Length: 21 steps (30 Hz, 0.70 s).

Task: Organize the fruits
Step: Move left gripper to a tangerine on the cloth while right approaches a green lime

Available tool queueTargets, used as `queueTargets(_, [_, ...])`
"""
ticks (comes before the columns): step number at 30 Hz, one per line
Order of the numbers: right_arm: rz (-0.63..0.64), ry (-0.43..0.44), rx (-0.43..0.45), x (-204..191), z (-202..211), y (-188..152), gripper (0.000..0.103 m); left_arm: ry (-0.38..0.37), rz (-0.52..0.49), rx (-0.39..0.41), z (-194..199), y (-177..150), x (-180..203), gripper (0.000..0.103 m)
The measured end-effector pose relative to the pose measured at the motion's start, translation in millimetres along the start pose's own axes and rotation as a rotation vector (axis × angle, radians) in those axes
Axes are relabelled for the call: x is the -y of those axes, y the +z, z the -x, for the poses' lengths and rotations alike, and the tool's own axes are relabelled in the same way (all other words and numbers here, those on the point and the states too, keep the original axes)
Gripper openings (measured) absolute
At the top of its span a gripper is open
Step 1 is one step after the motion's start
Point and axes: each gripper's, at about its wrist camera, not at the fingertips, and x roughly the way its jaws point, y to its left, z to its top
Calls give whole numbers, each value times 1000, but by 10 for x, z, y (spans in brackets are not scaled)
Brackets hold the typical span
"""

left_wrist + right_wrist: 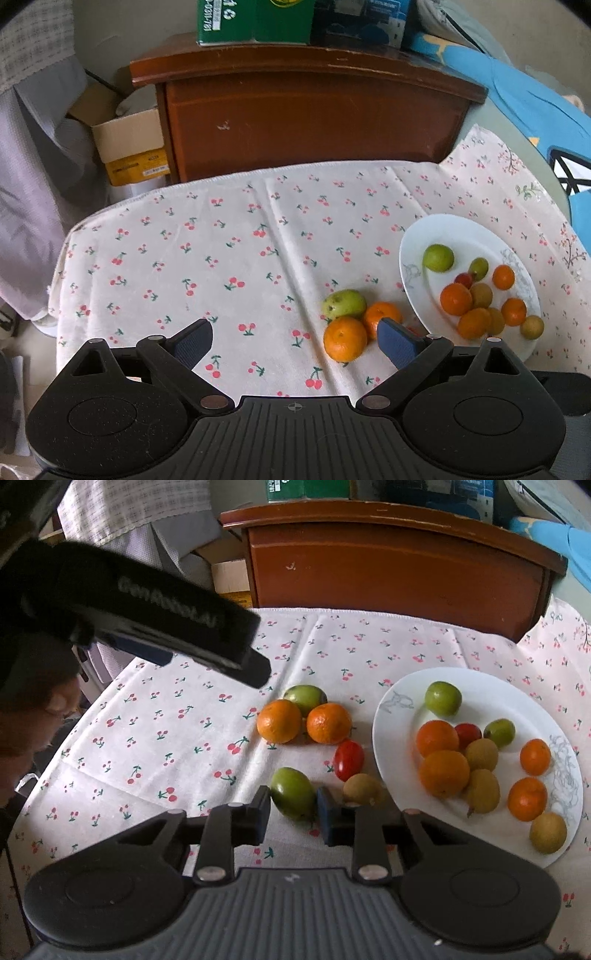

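Observation:
My right gripper (pixel 293 810) is shut on a green fruit (pixel 293 795) that rests on the cherry-print cloth (pixel 166 746), one blue pad against each side. Beside it lie a red tomato (pixel 349 760) and a brownish fruit (pixel 362 788). Farther back sit two oranges (pixel 279 720) (pixel 328 723) and another green fruit (pixel 304 698). A white plate (pixel 384 738) on the right holds several oranges and green and brownish fruits. My left gripper (pixel 295 336) hovers open above the cloth, its right finger (pixel 395 341) next to an orange (pixel 345 339). The plate (pixel 410 258) lies to its right.
A brown wooden cabinet (pixel 314 122) stands right behind the table, with boxes on top. A cardboard box (pixel 129 144) and grey fabric (pixel 33 184) are at the left. Blue bedding (pixel 535 110) is at the right. The left gripper's black body (pixel 166 620) crosses the right wrist view.

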Motion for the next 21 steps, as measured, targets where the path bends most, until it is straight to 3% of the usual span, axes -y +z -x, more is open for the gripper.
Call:
queueTargets(13, [-195, 55, -38, 189, 228, -71, 27, -31, -127, 29, -209, -120, 190, 95])
queueTargets(16, [-227, 60, -42, 225, 260, -88, 27, -47, -146, 33, -250, -121, 232, 91])
queueTargets(21, [-259, 57, -46, 251, 289, -92, 27, -63, -152, 14, -344, -137, 256, 75])
